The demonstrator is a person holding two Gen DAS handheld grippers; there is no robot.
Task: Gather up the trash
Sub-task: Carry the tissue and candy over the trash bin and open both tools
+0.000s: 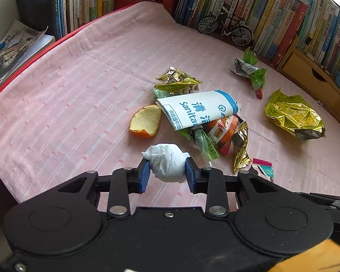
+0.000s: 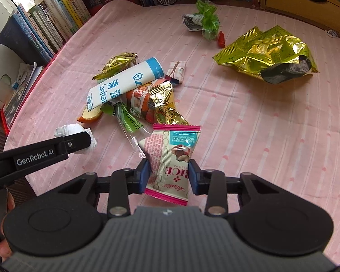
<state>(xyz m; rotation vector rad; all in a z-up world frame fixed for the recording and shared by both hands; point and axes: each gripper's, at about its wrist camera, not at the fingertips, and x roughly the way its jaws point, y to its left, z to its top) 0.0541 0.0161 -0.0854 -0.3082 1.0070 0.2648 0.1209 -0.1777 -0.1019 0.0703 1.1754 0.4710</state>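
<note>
Left wrist: bare pink cloth (image 1: 79, 95) stretches left of litter.

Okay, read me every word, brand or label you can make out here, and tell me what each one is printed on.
"GenRobot.AI": side of the left gripper.
"Sanita", cut off, beside large Chinese characters: white and blue paper bag.
"RICE", "Adorabliss" (uncertain), "BLACK TRUFFLE": pink-edged snack wrapper in the right gripper.
Korean print on the green wrapper: too small.
Book spines: too blurred.
</note>
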